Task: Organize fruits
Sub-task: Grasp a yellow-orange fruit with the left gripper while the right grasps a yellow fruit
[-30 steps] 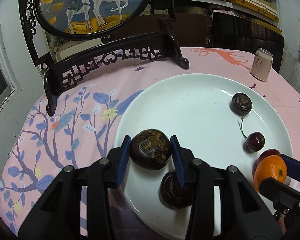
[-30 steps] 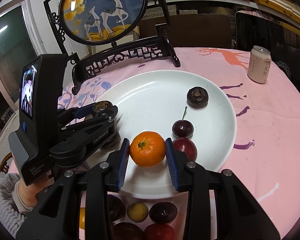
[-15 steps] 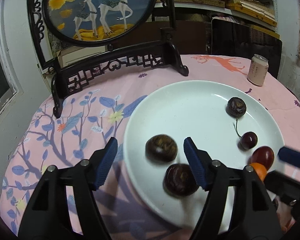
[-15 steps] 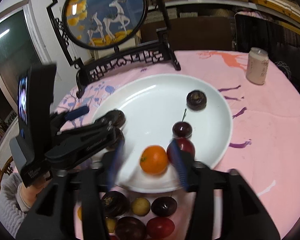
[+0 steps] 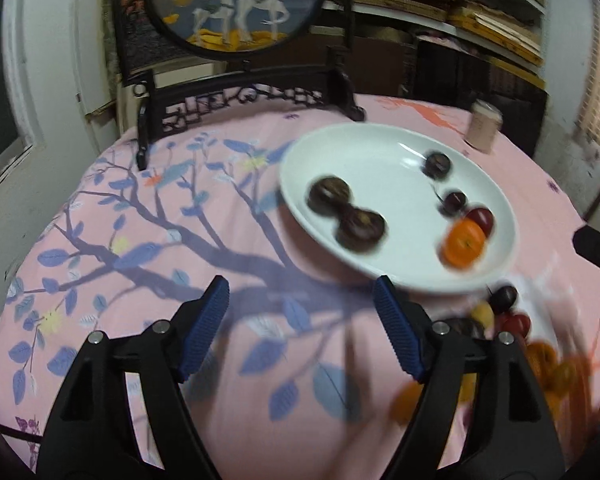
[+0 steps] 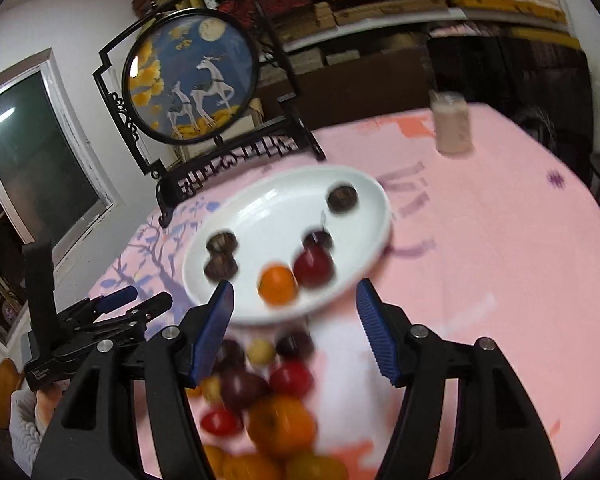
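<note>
The white plate (image 6: 376, 216) on the pink cloth now carries six fruits: an orange (image 6: 278, 284) at its near edge touching a red plum (image 6: 314, 266), a stemmed cherry (image 6: 318, 239) just behind, two dark wrinkled fruits (image 5: 346, 212) side by side on the left, and one more dark fruit (image 6: 342, 199) at the far side. The loose pile of fruit (image 6: 260, 392) waiting to be sorted lies on the cloth just this side of the plate. Both placements look done. The right gripper (image 6: 296, 330) has just been opening and hangs over the pile with nothing between its jaws; the left gripper (image 5: 300, 330) has also just been opening, empty over bare tablecloth (image 5: 140, 240). I'd judge the next step is another pick: each one needs lowering onto a single fruit in the pile and closing gently so its neighbours don't roll.
</note>
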A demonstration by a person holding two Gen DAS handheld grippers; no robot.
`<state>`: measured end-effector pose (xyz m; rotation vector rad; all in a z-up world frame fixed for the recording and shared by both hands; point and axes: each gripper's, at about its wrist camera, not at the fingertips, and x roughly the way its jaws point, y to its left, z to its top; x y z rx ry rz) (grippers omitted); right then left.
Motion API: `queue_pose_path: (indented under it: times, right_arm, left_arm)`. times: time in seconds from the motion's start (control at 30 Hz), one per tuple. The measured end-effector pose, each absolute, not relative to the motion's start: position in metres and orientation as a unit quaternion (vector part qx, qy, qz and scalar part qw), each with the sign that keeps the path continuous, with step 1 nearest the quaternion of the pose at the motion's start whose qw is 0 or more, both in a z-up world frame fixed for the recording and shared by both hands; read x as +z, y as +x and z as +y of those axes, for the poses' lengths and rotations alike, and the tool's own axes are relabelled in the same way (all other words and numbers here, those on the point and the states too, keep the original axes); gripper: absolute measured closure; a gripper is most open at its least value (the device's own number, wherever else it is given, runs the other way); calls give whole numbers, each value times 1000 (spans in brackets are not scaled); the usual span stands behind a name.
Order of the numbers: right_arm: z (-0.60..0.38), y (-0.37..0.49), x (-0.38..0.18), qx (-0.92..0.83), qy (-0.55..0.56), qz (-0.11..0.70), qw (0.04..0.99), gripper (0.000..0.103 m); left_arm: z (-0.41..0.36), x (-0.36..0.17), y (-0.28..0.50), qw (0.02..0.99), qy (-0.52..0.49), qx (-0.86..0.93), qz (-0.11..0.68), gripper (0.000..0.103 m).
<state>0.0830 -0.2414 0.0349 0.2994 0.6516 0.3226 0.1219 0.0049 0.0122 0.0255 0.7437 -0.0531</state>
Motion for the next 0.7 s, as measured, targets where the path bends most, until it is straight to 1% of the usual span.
queue_pose_path:
  times: [0.13,0.23,0.4,0.43,0.47,0.6,0.7]
  right_arm:
    - [-261,63,23,142,172,324,920,39]
    - [-267,61,18,133,183,330,916,39]
    - [-267,59,18,133,184,328,917,39]
    - [-268,58,18,133,185,328,917,39]
    - [-268,58,18,133,186,328,917,39]
    - [-269,56,18,131,186,327,917,39]
    - [-271,56,17,130,187,330,916,39]
  left_arm:
    - [-15,8,91,929,52,-75,360,26]
    - [-24,5,74,926,66,-104,358,22]
    - [-40,-5,69,919,109,-105,364,20]
    - [-41,-7,71,919,113,-104,364,15]
    - [-41,-7,71,918,115,-102,364,15]
    - [-29,-2,71,927,103,-77,353,16]
    - [-18,0,74,927,76,-78,359,22]
